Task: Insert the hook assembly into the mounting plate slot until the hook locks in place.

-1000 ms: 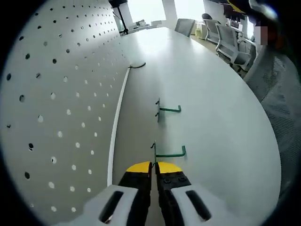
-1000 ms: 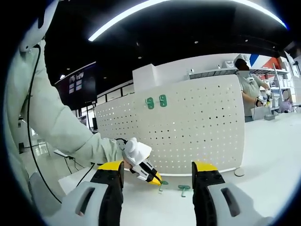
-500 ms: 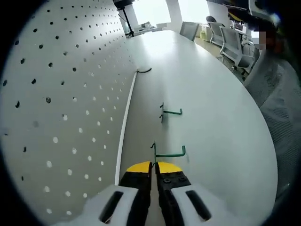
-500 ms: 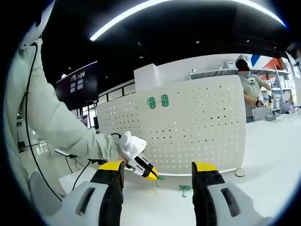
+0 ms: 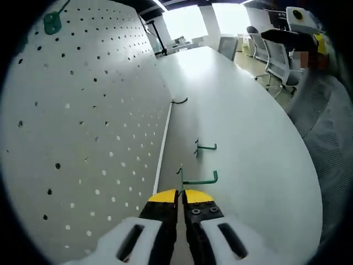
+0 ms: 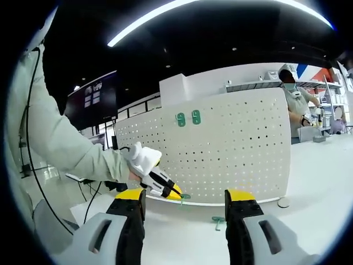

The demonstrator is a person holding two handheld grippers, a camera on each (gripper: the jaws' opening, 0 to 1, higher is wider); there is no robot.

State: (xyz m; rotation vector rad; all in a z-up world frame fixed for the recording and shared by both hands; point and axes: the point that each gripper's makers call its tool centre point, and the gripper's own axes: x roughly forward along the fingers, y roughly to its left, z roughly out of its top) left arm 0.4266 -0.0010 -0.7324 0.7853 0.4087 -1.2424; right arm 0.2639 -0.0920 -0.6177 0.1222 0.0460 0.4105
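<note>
Gripping a green hook (image 5: pixel 193 179), the left hand-held gripper (image 5: pixel 180 195) has lifted it toward the pegboard (image 6: pixel 231 143); right one (image 6: pixel 185 201) wide

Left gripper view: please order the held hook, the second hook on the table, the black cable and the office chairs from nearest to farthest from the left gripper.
1. Held hook, at the left gripper tips.
2. Second hook, on the table just beyond.
3. Black cable, at the pegboard foot.
4. Office chairs, past the table, upper right.
</note>
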